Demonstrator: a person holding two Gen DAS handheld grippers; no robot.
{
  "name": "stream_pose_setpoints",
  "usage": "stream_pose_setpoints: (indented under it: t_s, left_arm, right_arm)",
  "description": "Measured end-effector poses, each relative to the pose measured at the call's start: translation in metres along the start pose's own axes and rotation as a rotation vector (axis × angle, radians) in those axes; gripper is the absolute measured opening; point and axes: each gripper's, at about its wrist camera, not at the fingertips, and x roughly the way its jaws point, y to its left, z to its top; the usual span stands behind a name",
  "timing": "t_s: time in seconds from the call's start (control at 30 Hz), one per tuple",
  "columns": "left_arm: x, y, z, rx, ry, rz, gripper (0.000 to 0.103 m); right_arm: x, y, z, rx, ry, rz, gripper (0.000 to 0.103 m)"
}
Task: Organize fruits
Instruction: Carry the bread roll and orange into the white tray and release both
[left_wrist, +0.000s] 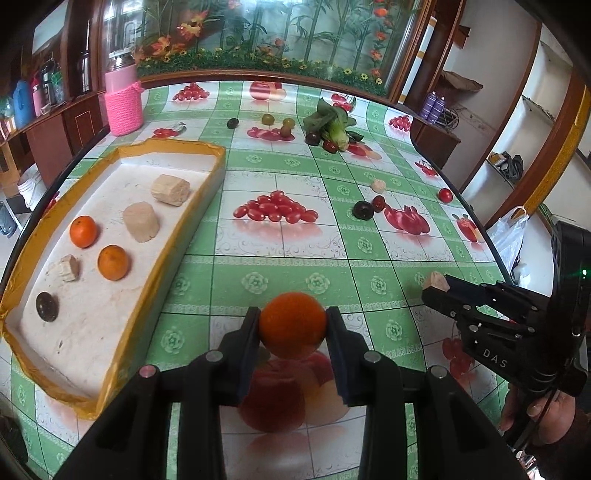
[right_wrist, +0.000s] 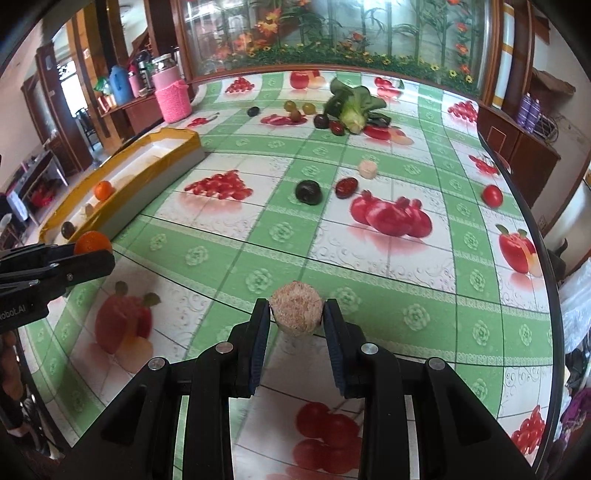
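Left tool (left_wrist: 292, 325) clamped on one orange (left_wrist: 292, 324), held just above the counter (left_wrist: 325, 236), beside the near right corner of the tray (left_wrist: 155, 273). Right tool (right_wrist: 296, 314) clamped on one pale cut fruit chunk (right_wrist: 296, 313), likewise held over the counter. Counted inside the yellow-rimmed tray: two oranges (left_wrist: 83, 231) (left_wrist: 113, 262), three pale chunks (left_wrist: 170, 189) (left_wrist: 142, 221) (left_wrist: 69, 268), and one dark round fruit (left_wrist: 47, 306). Counted loose at mid-counter: one dark plum (right_wrist: 308, 192), one red date-like fruit (right_wrist: 346, 187), one pale chunk (right_wrist: 368, 168), one red tomato (right_wrist: 492, 195). Counted at the far end: one leafy green vegetable (right_wrist: 352, 107), with about six small dark or greenish fruits near it, exact kinds not discernible. One pink knit-covered jar (left_wrist: 123, 101) noted beyond the tray.
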Motion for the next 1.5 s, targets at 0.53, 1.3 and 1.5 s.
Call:
stream_pose_setpoints:
  t_s: [0.53,1.3,1.5]
  left_arm:
    - [-0.034,0.041,0.001,-0.079,-0.064,0.018,0.038]
    - [-0.039,0.149,-0.014,-0.261,-0.043,0.181,0.038]
    - [-0.028,0.153,-0.014,-0.263,-0.025,0.176,0.038]
  right_arm:
    - [-0.002,0.063,0.038,-0.118,-0.039,0.065,0.029]
    - [0.031,0.169,0.103,-0.269,-0.079,0.200,0.029]
    - [0.058,0.195,0.118,-0.303,-0.046,0.229,0.029]
